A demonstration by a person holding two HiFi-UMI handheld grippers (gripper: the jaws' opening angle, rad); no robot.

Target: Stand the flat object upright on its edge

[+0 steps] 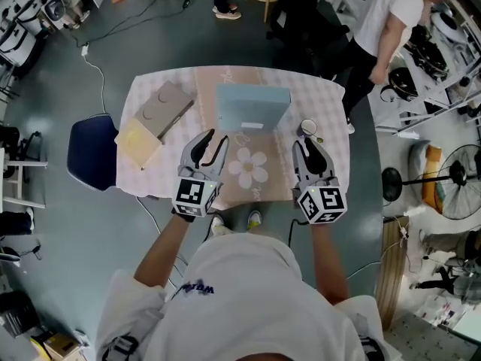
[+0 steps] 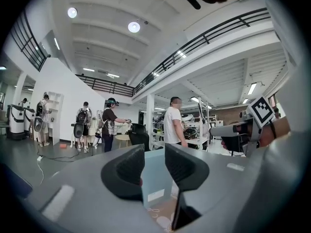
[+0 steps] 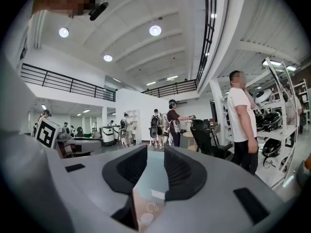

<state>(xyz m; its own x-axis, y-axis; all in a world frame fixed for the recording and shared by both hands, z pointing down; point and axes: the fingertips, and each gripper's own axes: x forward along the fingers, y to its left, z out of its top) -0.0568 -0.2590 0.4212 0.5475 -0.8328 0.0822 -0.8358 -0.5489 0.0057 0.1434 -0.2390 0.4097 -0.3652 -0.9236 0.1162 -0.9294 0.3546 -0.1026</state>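
Note:
A light blue flat box (image 1: 252, 105) stands upright on its edge at the middle of the table, its white label facing me. It rests at the far end of a tan mat with a white flower (image 1: 249, 168). My left gripper (image 1: 211, 143) hovers just left of the mat, short of the box, jaws open and empty. My right gripper (image 1: 310, 146) hovers to the mat's right, also open and empty. In the left gripper view the box (image 2: 154, 179) shows through the gap between the jaws of the gripper (image 2: 154, 160). The right gripper view shows the box (image 3: 154, 177) past that gripper's (image 3: 155, 162) jaws.
The table (image 1: 150, 89) has a pale checked cloth. A grey-brown board (image 1: 165, 107) and a yellowish board (image 1: 138, 142) lie at its left. A small round cup (image 1: 308, 128) sits right of the box. A blue chair (image 1: 90, 150) stands left; a person (image 1: 383, 28) stands at the back right.

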